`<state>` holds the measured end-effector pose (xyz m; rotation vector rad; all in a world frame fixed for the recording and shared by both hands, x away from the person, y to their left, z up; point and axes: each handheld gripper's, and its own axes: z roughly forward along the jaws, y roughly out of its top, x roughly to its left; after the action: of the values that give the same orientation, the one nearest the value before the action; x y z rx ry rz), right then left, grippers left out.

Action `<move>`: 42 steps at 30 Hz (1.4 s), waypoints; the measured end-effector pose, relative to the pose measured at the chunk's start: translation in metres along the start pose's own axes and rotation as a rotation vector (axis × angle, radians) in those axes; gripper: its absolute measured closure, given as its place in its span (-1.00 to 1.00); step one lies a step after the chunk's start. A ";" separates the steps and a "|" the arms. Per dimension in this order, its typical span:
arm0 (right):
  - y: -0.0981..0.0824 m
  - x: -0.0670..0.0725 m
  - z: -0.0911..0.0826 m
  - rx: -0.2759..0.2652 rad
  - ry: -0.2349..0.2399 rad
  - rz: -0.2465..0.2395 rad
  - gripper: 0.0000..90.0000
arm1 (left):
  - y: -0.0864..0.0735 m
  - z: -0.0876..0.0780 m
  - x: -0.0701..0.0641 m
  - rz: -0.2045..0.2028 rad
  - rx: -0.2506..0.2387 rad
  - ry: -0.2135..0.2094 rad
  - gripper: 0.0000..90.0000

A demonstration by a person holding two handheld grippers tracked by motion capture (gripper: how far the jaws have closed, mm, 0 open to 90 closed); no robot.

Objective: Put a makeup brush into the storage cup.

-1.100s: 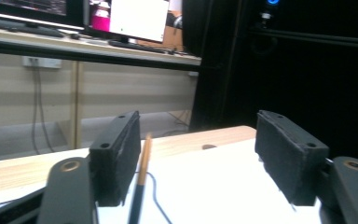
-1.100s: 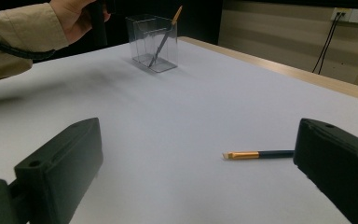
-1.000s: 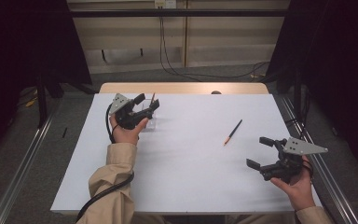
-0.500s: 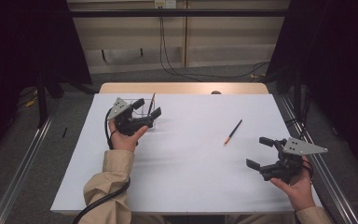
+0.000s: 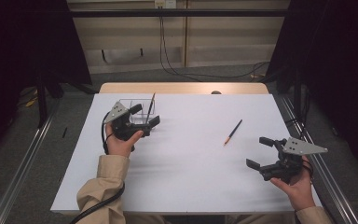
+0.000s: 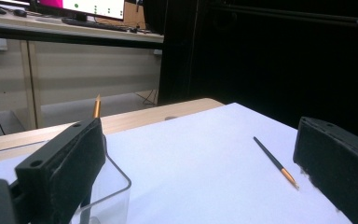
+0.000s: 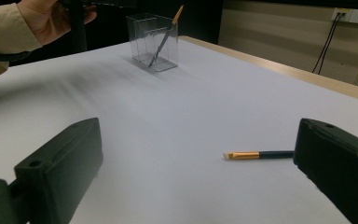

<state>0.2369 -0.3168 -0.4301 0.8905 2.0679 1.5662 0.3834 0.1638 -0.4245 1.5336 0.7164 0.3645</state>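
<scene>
Your left gripper [image 5: 142, 115] sits just beside the clear box [image 5: 141, 107]. Its jaws have just been opening and now stand wide, released, with nothing between the ribbed black pads. The box is thin, see-through plastic, square-cornered and tall, split into compartments. One slim brush [image 7: 164, 36] leans tilted inside it, dark handle down, golden tip poking over the rim; which compartment it stands in is hard to tell.

A second brush [image 5: 232, 132] lies flat on the smooth white sheet [image 5: 191, 177], well apart from the box, nearer your right gripper [image 5: 265, 152]. That gripper rests with its jaws spread, empty.

The right gripper view shows the box's inner walls and the loose brush's gold collar and pale bristle end. From above, that brush reads as a thin dark stick with an orange tip. The left gripper view shows the box's rim just beside the jaw, plus a monitor [image 6: 91, 6] beyond the wooden table edge [image 6: 140, 115].
</scene>
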 end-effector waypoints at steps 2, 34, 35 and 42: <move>0.000 0.000 0.000 0.000 0.000 0.000 -0.98 | 0.000 -0.003 0.000 -0.002 -0.003 -0.008 -0.99; 0.001 0.002 0.002 0.002 0.001 -0.004 -0.98 | -0.007 -0.049 -0.004 0.084 0.071 -0.130 -1.00; 0.001 0.002 0.002 0.002 0.003 -0.005 -0.98 | -0.007 -0.051 -0.004 0.083 0.066 -0.124 -1.00; 0.000 0.002 0.004 0.004 0.006 -0.003 -0.98 | -0.009 -0.063 -0.001 0.085 0.067 -0.116 -1.00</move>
<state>0.2376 -0.3126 -0.4306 0.8852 2.0764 1.5655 0.3414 0.2111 -0.4266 1.6381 0.5786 0.3142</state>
